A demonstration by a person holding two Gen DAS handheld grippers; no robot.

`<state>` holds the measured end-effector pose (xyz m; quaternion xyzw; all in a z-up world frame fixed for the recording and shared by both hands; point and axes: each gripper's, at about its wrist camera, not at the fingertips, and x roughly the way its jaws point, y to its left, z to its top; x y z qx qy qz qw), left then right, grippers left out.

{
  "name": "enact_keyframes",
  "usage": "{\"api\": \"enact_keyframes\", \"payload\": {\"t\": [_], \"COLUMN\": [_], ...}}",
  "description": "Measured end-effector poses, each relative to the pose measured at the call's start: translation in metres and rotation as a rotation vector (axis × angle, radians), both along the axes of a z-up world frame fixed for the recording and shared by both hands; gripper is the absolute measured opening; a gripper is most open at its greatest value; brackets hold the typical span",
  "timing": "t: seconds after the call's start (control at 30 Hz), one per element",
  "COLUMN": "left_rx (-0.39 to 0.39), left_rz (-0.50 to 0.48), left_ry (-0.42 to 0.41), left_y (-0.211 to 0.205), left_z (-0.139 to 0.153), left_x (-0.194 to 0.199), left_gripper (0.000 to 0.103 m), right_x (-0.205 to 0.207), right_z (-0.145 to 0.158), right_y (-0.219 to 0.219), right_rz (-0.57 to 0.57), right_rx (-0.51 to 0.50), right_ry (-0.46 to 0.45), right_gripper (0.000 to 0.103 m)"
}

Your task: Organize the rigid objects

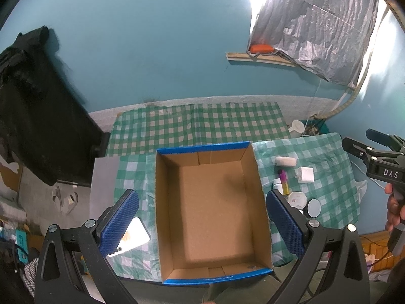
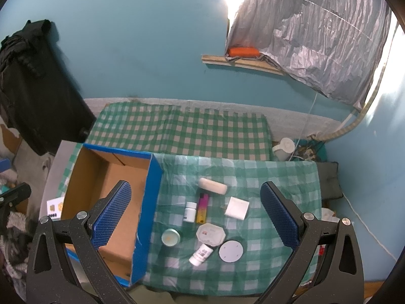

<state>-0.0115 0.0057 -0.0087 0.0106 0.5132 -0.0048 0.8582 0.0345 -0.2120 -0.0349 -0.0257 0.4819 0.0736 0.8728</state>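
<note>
Hovering w/ jaws spread wide and nothing between them, the left tool (image 1: 202, 224) sits over the cardboard box (image 1: 210, 210), which is open-topped, blue-rimmed and holds nothing visible. Right tool (image 2: 198, 217) likewise gapes wide, gripping nothing, above the loose items on the green-check cloth (image 2: 278, 177) covering the table, just right of the box.

Between its fingers, nearest first: small white bottle (image 2: 200, 254) lying on its side, round grey disc (image 2: 231, 250) beside it, octagonal white case (image 2: 210, 233), round tin (image 2: 170, 236) close to the box wall. Further out: upright white bottle (image 2: 190, 211) touching or nearly touching a pink-yellow lighter (image 2: 202, 207), white square charger (image 2: 237, 207), beige oblong case (image 2: 212, 186).

Left of the box, a white card-like item (image 1: 134, 236) lies partly behind the left tool's finger; can't tell what it is. A hand (image 1: 393, 207) holds the right tool at the left view's edge.
</note>
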Motion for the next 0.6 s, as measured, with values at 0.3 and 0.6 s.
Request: {"api": "enact_keyframes", "payload": {"t": [0.3,0.6], "left_rx": [0.001,0.01], "left_rz": [0.028,0.064], "left_ry": [0.03,0.113], "left_y": [0.02,0.05], "left_z": [-0.015,-0.046], "left_x": [0.006,0.012], "left_gripper": [0.101,0.101], "right_x": [0.014,0.042], "right_z": [-0.023,-0.076], "right_y": [-0.027,-0.067], "right_rz": [-0.032,-0.085], "right_rx": [0.033,0.028], "right_ry": [0.063,0.198], "right_gripper": [0.101,0.101]}}
